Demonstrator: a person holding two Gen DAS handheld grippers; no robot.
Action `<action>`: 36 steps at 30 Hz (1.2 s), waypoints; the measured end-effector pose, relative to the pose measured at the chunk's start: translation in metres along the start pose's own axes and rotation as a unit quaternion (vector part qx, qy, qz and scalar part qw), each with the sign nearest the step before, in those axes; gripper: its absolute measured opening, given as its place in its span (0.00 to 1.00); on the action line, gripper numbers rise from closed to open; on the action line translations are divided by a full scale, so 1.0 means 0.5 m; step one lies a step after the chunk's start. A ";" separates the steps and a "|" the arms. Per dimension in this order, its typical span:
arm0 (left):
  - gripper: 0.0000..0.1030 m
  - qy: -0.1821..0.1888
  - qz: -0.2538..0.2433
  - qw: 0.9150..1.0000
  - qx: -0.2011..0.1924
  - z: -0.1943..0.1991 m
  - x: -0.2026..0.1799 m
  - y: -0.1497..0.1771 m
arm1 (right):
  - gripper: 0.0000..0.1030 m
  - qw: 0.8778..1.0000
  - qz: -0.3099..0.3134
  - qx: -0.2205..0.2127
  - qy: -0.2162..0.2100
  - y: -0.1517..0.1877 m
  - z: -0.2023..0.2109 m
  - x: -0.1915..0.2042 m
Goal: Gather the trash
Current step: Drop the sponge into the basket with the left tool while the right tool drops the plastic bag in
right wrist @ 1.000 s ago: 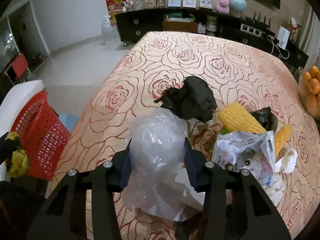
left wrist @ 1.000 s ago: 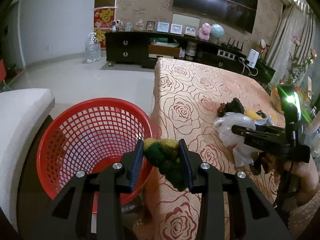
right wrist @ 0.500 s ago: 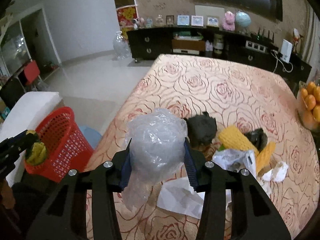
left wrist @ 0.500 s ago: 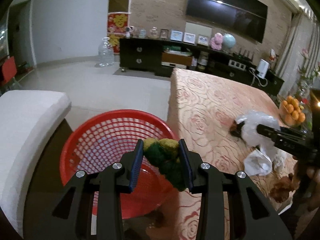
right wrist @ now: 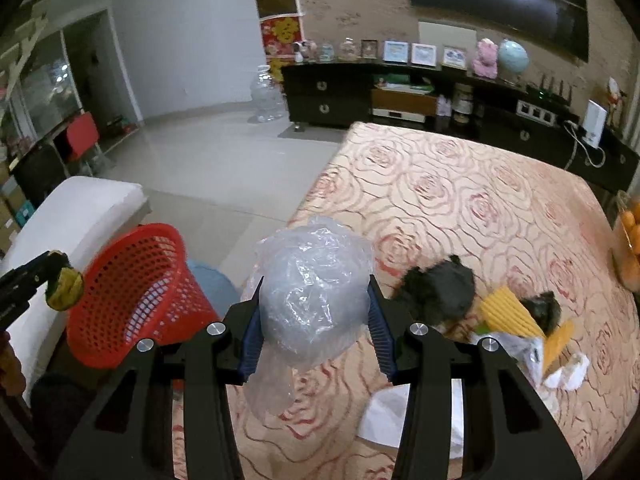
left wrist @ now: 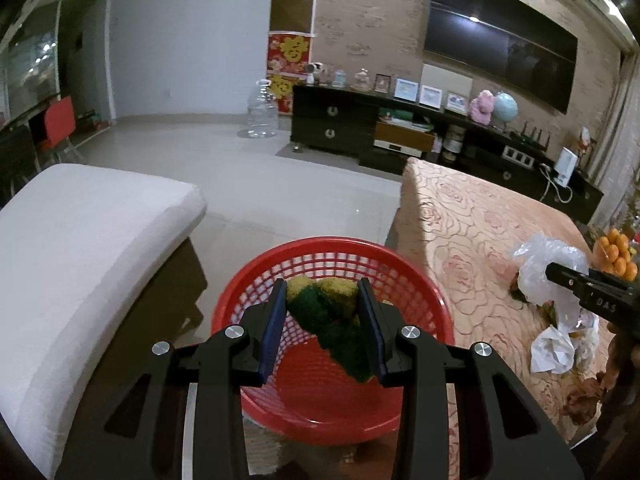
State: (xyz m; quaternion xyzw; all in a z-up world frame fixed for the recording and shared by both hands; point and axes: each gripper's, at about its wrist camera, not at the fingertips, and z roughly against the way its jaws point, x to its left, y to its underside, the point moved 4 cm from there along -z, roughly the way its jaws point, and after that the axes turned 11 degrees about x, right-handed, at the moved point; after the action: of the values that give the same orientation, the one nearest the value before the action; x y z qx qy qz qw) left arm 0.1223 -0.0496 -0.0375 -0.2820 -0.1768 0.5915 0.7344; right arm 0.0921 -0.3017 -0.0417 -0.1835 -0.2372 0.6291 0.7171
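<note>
Holding two pieces of trash, one per gripper, with the deposit step in hand. Left gripper (left wrist: 322,320): jaws narrowed and clamped on a green-and-yellow scrubbing sponge (left wrist: 330,320), which filled the gap between the blue pads and hung out below the right pad. Directly beyond and beneath those fingertips: the red mesh basket (left wrist: 432,304), mouth up, interior apparently bare. Seen from the right wrist view, sponge poised at the near rim of the basket rather than clearly over its centre. Left of the fingers, a white cushioned seat (left wrist: 92,232); right of them, the table under a rose-patterned cloth (left wrist: 472,240).

Right gripper (right wrist: 314,312): jaws partly closed and pressed on a crumpled clear plastic bag (right wrist: 314,292), bulging above the pads and trailing below them. Bag held above the cloth, clear of it. Beyond the right fingertip: a black crumpled wrapper (right wrist: 444,290), yellow corrugated pieces (right wrist: 506,314) and white paper scraps (right wrist: 568,370), all lying uncollected. Basket well off to the left of the fingers, beside the table edge.

Judged next for the left: carry the sponge fully over the basket mouth, then open the jaws. Judged next for the right: swing left across the table edge to the basket before release; light plastic likely to cling to a pad or drift outside the rim. Further trips required for the remaining pile.
</note>
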 end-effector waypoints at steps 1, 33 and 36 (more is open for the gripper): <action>0.33 -0.001 0.001 1.000 0.000 0.001 0.004 0.001 | 0.43 1.000 0.005 -0.001 -0.004 -0.006 -0.001 0.013; 0.46 0.001 0.015 0.999 0.032 -0.031 0.065 0.013 | 0.54 0.985 0.117 0.066 -0.106 -0.033 -0.087 0.302; 0.54 -0.001 0.016 0.999 0.030 -0.030 0.066 0.014 | 0.56 0.985 0.116 0.067 -0.108 -0.031 -0.085 0.302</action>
State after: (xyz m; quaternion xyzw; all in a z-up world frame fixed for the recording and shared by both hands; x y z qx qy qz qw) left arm 0.1340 -0.0198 -0.0560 -0.2621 -0.1551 0.6086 0.7327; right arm 0.1435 -0.1532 -0.0511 -0.0926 -0.2481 0.7388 0.6198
